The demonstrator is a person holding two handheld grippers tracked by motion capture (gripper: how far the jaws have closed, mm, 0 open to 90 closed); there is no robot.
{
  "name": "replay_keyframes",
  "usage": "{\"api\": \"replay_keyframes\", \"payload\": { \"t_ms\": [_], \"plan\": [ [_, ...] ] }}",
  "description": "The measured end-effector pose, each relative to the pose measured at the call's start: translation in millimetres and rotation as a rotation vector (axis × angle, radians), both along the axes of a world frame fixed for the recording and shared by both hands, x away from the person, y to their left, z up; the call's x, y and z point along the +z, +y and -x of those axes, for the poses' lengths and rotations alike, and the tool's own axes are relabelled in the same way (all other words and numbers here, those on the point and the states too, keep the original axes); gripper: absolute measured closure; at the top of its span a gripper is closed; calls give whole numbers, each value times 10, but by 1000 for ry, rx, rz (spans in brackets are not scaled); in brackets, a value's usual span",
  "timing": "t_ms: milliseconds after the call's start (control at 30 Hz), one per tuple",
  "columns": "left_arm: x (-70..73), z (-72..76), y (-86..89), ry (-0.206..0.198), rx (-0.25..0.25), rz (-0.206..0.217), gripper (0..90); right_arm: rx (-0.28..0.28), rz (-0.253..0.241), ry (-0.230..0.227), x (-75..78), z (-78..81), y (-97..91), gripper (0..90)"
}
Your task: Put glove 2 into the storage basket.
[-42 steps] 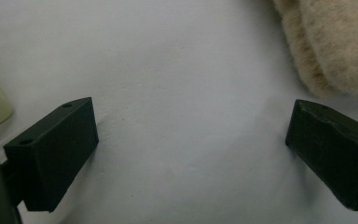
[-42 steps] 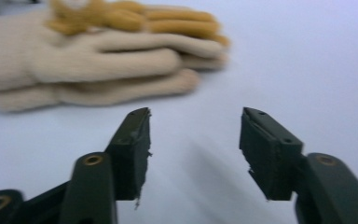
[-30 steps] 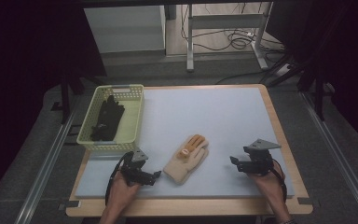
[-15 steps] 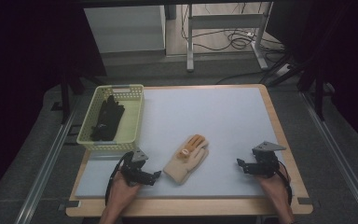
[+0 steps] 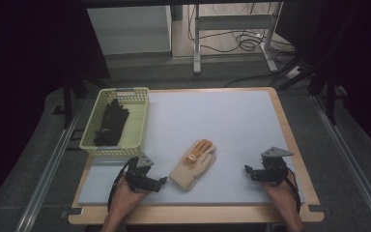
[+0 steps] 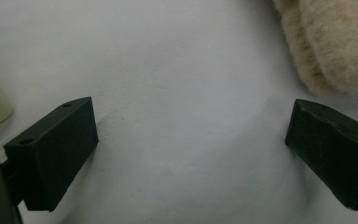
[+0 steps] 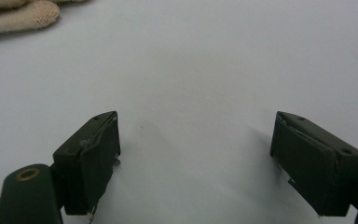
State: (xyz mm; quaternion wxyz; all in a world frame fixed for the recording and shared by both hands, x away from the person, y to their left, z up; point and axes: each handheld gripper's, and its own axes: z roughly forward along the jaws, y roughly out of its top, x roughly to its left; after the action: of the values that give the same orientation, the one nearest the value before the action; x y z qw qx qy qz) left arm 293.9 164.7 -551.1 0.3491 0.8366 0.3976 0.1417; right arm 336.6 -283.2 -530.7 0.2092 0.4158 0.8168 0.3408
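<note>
While resting on the tabletop [image 5: 232,121], lies flat between both grippers: cream glove [image 5: 193,164], orange-tipped fingers pointing away. Left gripper [image 5: 160,181]: released, jaws wide apart, just beside glove cuff, not touching. Right gripper [image 5: 247,170]: jaws just opened further, nothing between them, well apart from glove. Near far left corner: pale green basket [image 5: 137,123] holding dark item [image 5: 111,123], possibly black gloves; too dim to confirm.

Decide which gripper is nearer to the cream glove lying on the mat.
Left. The left gripper sits just beside the cream glove's cuff; the right gripper is farther off, past its other side.
</note>
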Motion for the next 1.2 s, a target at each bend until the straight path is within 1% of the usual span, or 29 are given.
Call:
{"api": "replay_keyframes", "payload": {
  "t_ms": [100, 167, 300, 400, 467, 533, 567, 600, 633, 700, 733, 767, 800, 833, 1000, 1200],
  "plan": [
    [28, 13, 6, 13, -10, -5, 46, 0, 0, -1, 0, 1, 0, 157],
    [56, 22, 1, 21, -24, -4, 40, 0, 0, -1, -1, 1, 0, 158],
    [146, 44, -15, 38, -42, 27, 32, 0, 0, -1, 0, 2, 0, 158],
    [240, 47, -32, 40, -50, 42, 26, 0, 0, -1, 0, 2, 0, 158],
    [318, 42, -55, 47, -62, 63, 24, 1, 0, -1, 0, 2, 0, 158],
    [390, 34, -97, 45, -73, 68, 20, 1, 0, -1, 0, 2, -1, 158],
    [390, 34, -97, 45, -73, 68, 20, 1, 0, -1, 0, 2, -1, 158],
    [446, 22, -155, 49, -81, 66, 19, 1, 0, -1, 0, 2, -1, 158],
    [471, 11, -198, 52, -88, 67, 16, 1, 0, -1, -1, 2, -1, 157],
    [512, -21, -312, 61, -104, 52, 11, 1, 0, -1, -1, 2, -1, 158],
    [523, -39, -368, 65, -113, 46, 9, 1, 0, -1, -1, 2, -1, 158],
    [523, -39, -368, 65, -113, 46, 7, 1, 0, -1, -1, 2, -1, 158],
    [532, -80, -487, 75, -119, 38, 5, 1, 0, -1, -1, 2, -1, 158],
    [533, -99, -527, 79, -127, 30, 3, 1, 0, -1, -1, 2, -1, 158],
    [465, -206, -811, 104, -147, 11, 0, 2, 0, -2, -1, 2, -2, 158],
    [305, -303, -1093, 131, -161, -46, 0, 2, -1, -1, -1, 2, -2, 158]
  ]
}}
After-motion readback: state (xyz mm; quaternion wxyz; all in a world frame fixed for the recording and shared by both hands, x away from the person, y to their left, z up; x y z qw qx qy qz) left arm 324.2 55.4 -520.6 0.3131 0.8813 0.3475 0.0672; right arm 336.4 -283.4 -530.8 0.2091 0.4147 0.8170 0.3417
